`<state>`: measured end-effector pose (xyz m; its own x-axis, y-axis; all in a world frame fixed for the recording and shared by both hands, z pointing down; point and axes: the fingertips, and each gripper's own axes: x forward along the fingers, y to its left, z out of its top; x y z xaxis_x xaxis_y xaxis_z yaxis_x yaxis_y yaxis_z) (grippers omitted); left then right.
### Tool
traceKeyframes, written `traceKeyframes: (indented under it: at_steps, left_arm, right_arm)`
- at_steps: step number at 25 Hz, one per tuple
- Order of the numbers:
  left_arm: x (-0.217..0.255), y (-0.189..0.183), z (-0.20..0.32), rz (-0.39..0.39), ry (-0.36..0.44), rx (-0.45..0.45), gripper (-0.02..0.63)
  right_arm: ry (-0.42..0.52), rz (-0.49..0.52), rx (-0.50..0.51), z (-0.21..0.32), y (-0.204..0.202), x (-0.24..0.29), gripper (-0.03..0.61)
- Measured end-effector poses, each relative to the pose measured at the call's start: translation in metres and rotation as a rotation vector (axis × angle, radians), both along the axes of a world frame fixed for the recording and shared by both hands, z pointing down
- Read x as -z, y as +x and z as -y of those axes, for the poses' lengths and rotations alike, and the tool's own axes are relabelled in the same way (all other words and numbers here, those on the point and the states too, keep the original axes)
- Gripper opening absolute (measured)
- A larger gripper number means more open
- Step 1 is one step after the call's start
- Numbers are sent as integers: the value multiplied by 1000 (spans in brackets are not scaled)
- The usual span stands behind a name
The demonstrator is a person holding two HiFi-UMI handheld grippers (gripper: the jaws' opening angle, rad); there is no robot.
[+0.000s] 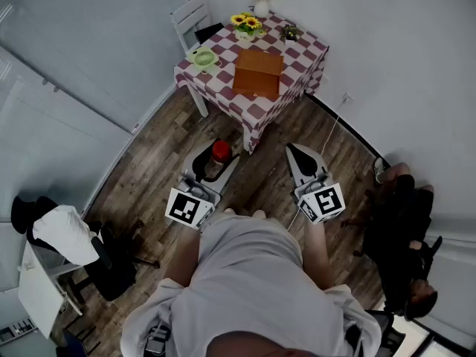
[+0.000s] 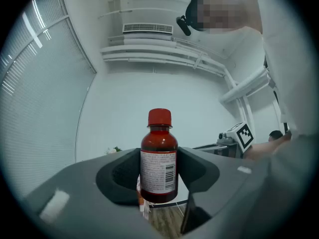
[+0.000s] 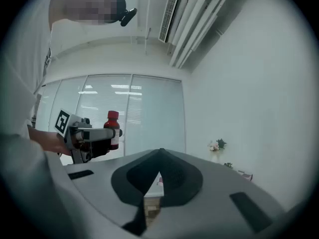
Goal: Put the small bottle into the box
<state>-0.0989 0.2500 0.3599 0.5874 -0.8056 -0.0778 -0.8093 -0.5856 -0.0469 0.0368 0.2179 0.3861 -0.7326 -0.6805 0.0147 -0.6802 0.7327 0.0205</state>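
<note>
While the left gripper [image 2: 158,180] clamps the small dark-brown, red-capped bottle [image 2: 158,153] upright between its jaws, the right gripper [image 3: 159,158] has its jaws closed on nothing. The flat brown cardboard box [image 1: 258,73] lies well ahead of both jaws.

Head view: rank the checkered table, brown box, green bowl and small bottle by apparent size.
1. checkered table
2. brown box
3. small bottle and green bowl: look alike; the bottle is nearer the camera, so unranked.

Red-capped small bottle [image 2: 158,158] upright in left tool [image 2: 159,176]; brown box [image 1: 258,73] on table [image 1: 300,56].
</note>
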Motion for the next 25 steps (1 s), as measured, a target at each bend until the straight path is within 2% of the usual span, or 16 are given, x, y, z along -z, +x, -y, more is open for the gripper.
traceKeyframes:
  at_steps: [8, 15, 25]
  left_arm:
    - [-5, 2, -7, 4, -8, 5, 216]
    - [-25, 13, -19, 22, -60, 18, 218]
    - [-41, 51, -30, 58, -106, 45, 218]
  right_arm:
    - [-9, 36, 4, -5, 6, -3, 2]
    - [-52, 59, 22, -15, 25, -18, 2]
    - [-80, 96, 51, -20, 68, -27, 2]
